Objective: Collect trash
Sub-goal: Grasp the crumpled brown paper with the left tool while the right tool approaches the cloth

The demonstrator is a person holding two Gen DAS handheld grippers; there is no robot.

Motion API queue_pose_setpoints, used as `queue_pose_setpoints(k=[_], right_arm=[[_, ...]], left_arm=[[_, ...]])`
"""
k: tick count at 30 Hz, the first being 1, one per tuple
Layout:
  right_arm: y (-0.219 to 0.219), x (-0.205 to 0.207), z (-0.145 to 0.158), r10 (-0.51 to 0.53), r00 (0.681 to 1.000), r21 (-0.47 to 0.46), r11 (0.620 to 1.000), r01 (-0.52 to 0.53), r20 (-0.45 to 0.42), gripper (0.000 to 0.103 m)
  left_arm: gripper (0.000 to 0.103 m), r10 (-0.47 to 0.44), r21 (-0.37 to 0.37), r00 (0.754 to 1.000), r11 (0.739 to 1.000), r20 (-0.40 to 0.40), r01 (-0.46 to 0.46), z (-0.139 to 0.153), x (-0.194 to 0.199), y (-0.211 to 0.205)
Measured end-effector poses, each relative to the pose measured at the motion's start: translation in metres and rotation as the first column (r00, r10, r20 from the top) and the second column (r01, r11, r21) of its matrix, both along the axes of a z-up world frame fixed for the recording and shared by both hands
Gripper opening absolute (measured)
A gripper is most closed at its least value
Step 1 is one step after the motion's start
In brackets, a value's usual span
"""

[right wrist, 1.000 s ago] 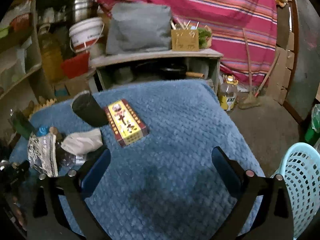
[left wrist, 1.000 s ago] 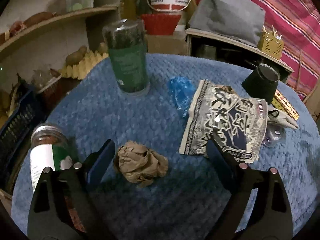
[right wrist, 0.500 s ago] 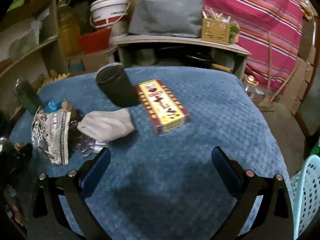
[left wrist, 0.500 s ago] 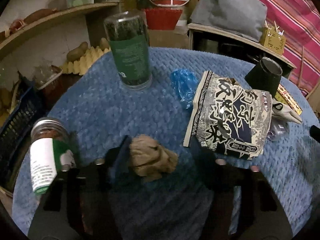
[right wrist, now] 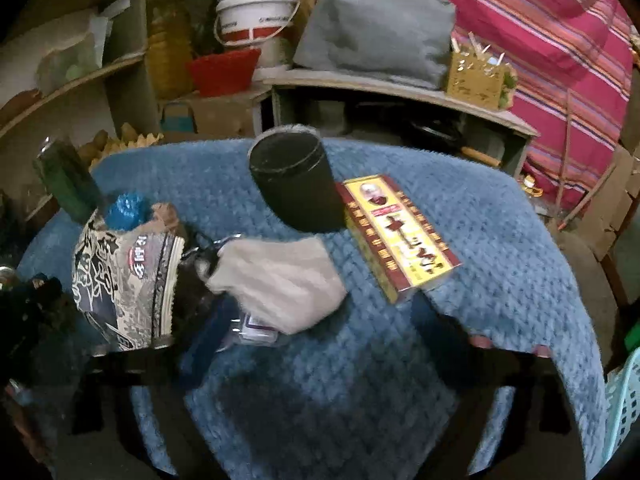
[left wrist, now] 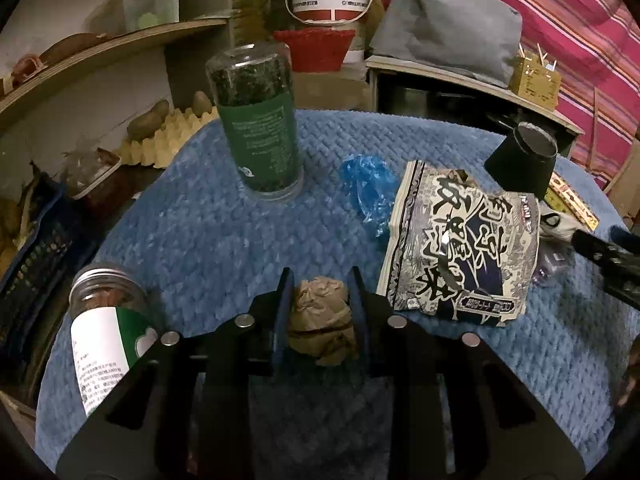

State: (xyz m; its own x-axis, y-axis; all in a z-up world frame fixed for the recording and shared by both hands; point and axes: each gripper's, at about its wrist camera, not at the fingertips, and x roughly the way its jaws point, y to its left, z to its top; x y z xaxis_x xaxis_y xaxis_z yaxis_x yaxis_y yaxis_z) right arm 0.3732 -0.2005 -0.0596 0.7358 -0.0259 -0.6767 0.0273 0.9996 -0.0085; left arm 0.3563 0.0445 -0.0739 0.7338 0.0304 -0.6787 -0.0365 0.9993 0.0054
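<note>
Brown crumpled paper [left wrist: 322, 318] sits pinched between the fingers [left wrist: 282, 312] of our left gripper [left wrist: 320, 300], whose jaws have just been closing onto it; the wad still rests on the blue quilted cloth of the counter [left wrist: 224, 240]. At two o'clock from the wad lies a printed snack bag [left wrist: 460, 248], with a scrap of blue plastic [left wrist: 370, 184] just beyond its upper left corner. At eleven o'clock stands a tall green-labelled jar [left wrist: 260, 120], and at nine o'clock a shorter jar with a white label [left wrist: 106, 328] near the counter's edge.

Our right gripper [right wrist: 316, 320] is blurred; its jaws have just been narrowing but are spread, with nothing pressed between them. Just ahead of its left finger lies a pale grey pouch [right wrist: 280, 280] over some clear plastic wrapping [right wrist: 256, 332]. At twelve o'clock stands a black cup [right wrist: 296, 184], touching a yellow and red box [right wrist: 396, 236] at one o'clock. A light blue basket [right wrist: 624, 396] shows at four o'clock, off the counter.
</note>
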Motion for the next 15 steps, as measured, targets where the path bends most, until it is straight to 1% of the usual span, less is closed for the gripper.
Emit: queue_pose_setpoints(k=[3,4,5,6,8,10,12,13,14,15], right_arm=[[-0.003,0.005,-0.01,0.029,0.999,0.051,0.998,-0.027,-0.026,0.05],[-0.005,0.005,-0.011,0.036,0.999,0.065,0.997,-0.034,-0.026,0.032],[-0.007,0.003,-0.01,0.039,0.999,0.082,0.996,-0.037,-0.019,0.018],[-0.01,0.0,-0.008,0.035,0.999,0.093,0.995,-0.034,-0.007,0.014],[-0.015,-0.009,0.001,0.025,0.999,0.106,0.994,-0.028,0.033,0.012],[-0.02,-0.016,0.008,0.029,0.999,0.104,0.994,-0.033,0.044,0.01],[-0.021,-0.02,0.01,0.037,0.999,0.078,0.996,-0.039,0.028,0.011],[-0.022,-0.022,0.01,0.026,0.999,0.058,0.998,-0.028,0.028,0.012],[-0.023,-0.023,0.011,0.015,0.999,0.049,0.999,-0.016,0.034,0.014],[-0.024,-0.023,0.011,0.009,0.999,0.052,0.999,-0.011,0.034,0.018]], left_arm=[[0.026,-0.013,-0.003,1.0,1.0,0.017,0.013,0.005,-0.002,-0.001],[0.026,-0.015,-0.002,1.0,1.0,0.023,0.015,0.006,-0.002,-0.001],[0.026,-0.017,-0.001,0.999,1.0,0.031,0.017,0.009,-0.004,-0.002],[0.026,-0.018,-0.001,0.999,1.0,0.039,0.018,0.011,-0.005,-0.003],[0.026,-0.022,-0.005,0.998,1.0,0.053,0.022,0.016,-0.008,-0.004],[0.026,-0.023,-0.017,0.998,1.0,0.064,0.024,0.019,-0.012,-0.005],[0.026,-0.027,-0.041,0.997,0.999,0.067,0.029,0.021,-0.015,-0.006],[0.026,-0.031,-0.039,0.997,0.999,0.072,0.034,0.023,-0.018,-0.007],[0.026,-0.033,-0.02,0.996,0.999,0.082,0.035,0.025,-0.02,-0.01],[0.026,-0.033,-0.003,0.995,0.999,0.096,0.034,0.027,-0.022,-0.011]])
